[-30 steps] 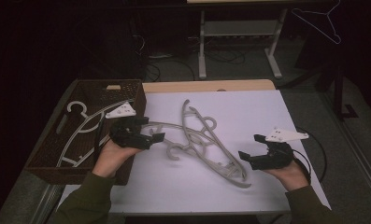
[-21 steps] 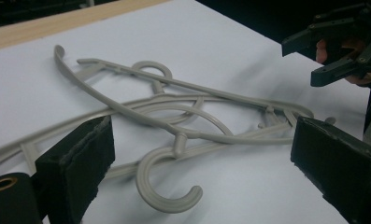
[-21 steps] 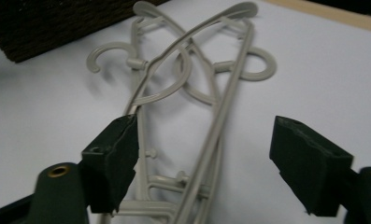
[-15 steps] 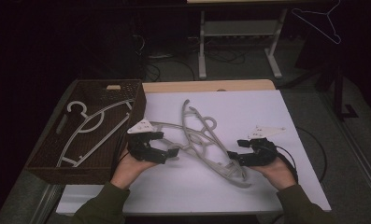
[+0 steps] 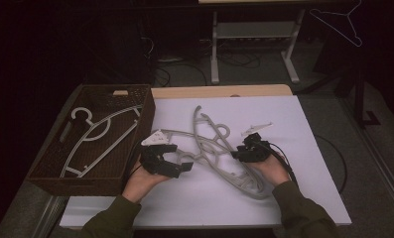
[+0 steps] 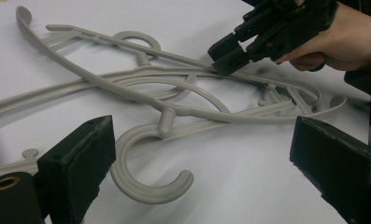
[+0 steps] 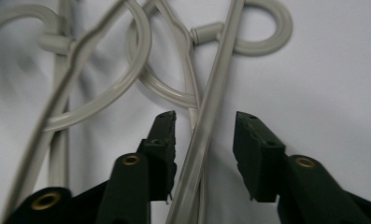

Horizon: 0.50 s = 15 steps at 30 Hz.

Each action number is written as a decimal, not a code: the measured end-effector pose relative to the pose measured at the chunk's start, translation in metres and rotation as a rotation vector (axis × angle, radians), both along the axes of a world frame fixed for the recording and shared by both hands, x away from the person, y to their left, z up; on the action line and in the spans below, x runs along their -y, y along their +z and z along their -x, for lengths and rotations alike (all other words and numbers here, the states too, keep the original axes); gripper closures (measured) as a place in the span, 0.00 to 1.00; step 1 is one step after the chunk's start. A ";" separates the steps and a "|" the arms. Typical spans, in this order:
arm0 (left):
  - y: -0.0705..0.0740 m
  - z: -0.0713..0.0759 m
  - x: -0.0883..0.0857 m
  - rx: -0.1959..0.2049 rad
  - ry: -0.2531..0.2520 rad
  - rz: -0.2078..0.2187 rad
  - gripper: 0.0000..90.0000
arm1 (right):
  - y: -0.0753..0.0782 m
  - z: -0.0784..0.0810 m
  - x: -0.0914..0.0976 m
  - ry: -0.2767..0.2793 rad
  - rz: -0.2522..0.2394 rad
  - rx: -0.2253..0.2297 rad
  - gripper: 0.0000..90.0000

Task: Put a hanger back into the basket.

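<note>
Several grey plastic hangers lie tangled in the middle of the white table top. My left gripper rests at their left end, open wide, and the hook of one hanger lies between its jaws in the left gripper view. My right gripper is down on the pile's right side. Its jaws have just been closing and stand astride one thin hanger bar. A gap still shows on each side of the bar, so the pads do not press on it. The right gripper is also in the left gripper view.
A dark wicker basket stands at the table's left edge with a white hanger lying in it. A wire hanger hangs at the far right. A metal stand and cables sit on the floor beyond the table.
My right gripper has moved left onto the hanger pile and its jaws have narrowed around a bar. My left gripper has shifted right from the basket's edge to the pile.
</note>
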State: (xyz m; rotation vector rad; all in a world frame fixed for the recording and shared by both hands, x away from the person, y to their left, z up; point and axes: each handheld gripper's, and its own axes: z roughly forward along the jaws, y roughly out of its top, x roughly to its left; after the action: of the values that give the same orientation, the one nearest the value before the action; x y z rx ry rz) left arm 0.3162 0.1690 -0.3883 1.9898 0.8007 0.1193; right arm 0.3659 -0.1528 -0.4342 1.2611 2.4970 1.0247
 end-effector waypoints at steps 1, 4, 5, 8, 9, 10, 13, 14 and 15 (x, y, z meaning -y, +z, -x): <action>-0.001 0.000 0.000 -0.001 -0.002 0.001 0.07 | 0.000 0.000 0.000 0.000 0.000 0.000 0.70; -0.003 0.000 -0.001 -0.010 0.000 -0.002 0.07 | -0.005 -0.003 -0.003 0.002 -0.002 -0.033 0.79; -0.003 0.000 -0.001 -0.010 0.000 -0.002 0.07 | -0.005 -0.003 -0.003 0.002 -0.002 -0.033 0.79; -0.003 0.000 0.000 -0.012 0.000 0.000 0.07 | -0.005 -0.002 -0.004 -0.003 0.007 -0.035 0.81; -0.003 0.000 0.000 -0.013 -0.001 0.000 0.07 | -0.005 -0.002 -0.004 -0.010 0.011 -0.029 0.82; -0.003 0.000 0.000 -0.011 -0.004 -0.004 0.07 | -0.004 -0.002 -0.002 -0.022 0.005 -0.031 0.83; -0.004 -0.001 0.001 -0.014 -0.004 -0.006 0.07 | -0.001 -0.001 -0.002 -0.036 -0.001 -0.023 0.86; -0.004 -0.001 0.001 -0.015 -0.003 -0.004 0.07 | 0.000 -0.001 -0.002 -0.041 0.001 -0.014 0.88; -0.004 0.000 0.001 -0.017 -0.004 -0.002 0.07 | 0.000 -0.001 -0.001 -0.039 -0.011 -0.025 0.89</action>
State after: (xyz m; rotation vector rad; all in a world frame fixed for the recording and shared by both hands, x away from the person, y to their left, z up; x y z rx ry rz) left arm 0.3166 0.1677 -0.3921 1.9968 0.8084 0.1012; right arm 0.3669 -0.1519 -0.4338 1.3286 2.4773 1.0218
